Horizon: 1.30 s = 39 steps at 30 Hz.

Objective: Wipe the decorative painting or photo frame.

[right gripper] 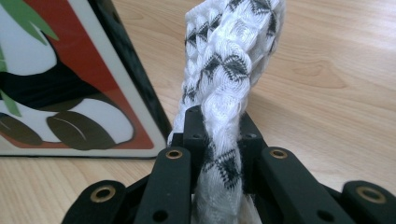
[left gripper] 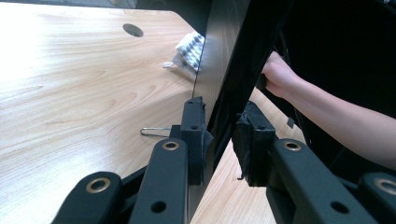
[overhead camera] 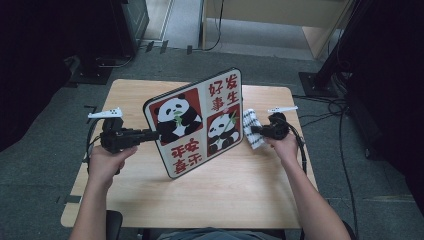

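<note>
A flat board [overhead camera: 195, 120] printed with pandas and red characters stands tilted on its lower edge on the wooden table [overhead camera: 225, 195]. My left gripper [overhead camera: 154, 134] is shut on the board's left edge; in the left gripper view its jaws [left gripper: 222, 126] clamp the dark edge of the board [left gripper: 233, 70]. My right gripper [overhead camera: 254, 130] is shut on a white cloth with a black pattern [overhead camera: 252, 127] just right of the board. In the right gripper view the cloth [right gripper: 229, 56] rises bunched from between the jaws [right gripper: 219, 126], beside the board's corner [right gripper: 70, 93].
A round cable hole [left gripper: 133, 30] sits in the tabletop far from the left gripper, and a thin wire clip [left gripper: 152, 132] lies near its jaws. Cables [overhead camera: 330, 107] and a stand base [overhead camera: 317, 82] lie on the floor right of the table.
</note>
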Each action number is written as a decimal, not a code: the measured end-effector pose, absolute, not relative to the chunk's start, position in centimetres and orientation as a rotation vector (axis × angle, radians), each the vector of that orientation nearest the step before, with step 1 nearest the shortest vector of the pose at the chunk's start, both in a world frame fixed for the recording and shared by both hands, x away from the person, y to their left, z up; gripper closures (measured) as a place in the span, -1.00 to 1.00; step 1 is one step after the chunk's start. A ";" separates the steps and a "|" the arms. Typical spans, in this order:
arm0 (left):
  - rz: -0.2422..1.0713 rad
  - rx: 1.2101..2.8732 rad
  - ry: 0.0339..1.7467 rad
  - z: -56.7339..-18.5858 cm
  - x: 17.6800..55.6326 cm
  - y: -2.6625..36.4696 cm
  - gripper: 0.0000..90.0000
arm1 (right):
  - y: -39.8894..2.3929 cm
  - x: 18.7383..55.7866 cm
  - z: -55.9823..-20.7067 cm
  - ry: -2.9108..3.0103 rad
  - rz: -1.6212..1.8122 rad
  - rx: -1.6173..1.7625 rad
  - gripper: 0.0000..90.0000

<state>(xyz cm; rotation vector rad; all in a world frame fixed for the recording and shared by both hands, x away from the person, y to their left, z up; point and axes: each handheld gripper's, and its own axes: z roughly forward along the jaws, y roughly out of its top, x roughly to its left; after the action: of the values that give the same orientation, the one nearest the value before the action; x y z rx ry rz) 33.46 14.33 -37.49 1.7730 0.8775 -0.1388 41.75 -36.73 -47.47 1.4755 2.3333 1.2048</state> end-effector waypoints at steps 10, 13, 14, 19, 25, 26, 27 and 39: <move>-0.133 1.775 0.880 -37.5 33.4 14.3 0.67 | -38.7 42.0 -46.9 2.260 1.173 1.526 0.78; -0.131 1.776 0.882 -37.5 33.4 14.3 0.66 | -39.3 42.0 -47.0 2.243 1.145 1.534 0.78; -0.129 1.777 0.882 -37.4 33.4 14.3 0.66 | -39.5 42.1 -47.2 2.242 1.130 1.543 0.78; -0.124 1.779 0.886 -37.4 33.4 14.2 0.66 | -40.0 42.5 -48.6 2.240 1.093 1.597 0.76; -0.119 1.785 0.886 -37.4 33.4 14.2 0.66 | -40.0 42.8 -49.4 2.229 1.096 1.613 0.72; -0.118 1.785 0.886 -37.4 33.4 14.2 0.66 | -40.1 42.8 -49.5 2.228 1.087 1.614 0.69; -0.118 1.785 0.887 -37.4 33.4 14.2 0.66 | -40.1 42.8 -49.6 2.228 1.090 1.617 0.67; -0.112 1.798 0.892 -37.3 33.4 14.1 0.64 | -40.4 43.0 -49.3 2.196 1.077 1.649 0.13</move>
<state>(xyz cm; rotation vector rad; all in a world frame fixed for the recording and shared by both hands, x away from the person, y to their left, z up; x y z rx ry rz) 33.41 14.14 -37.30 1.7985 0.8921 -0.1121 42.97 -40.39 -49.29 1.6492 2.1962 1.0774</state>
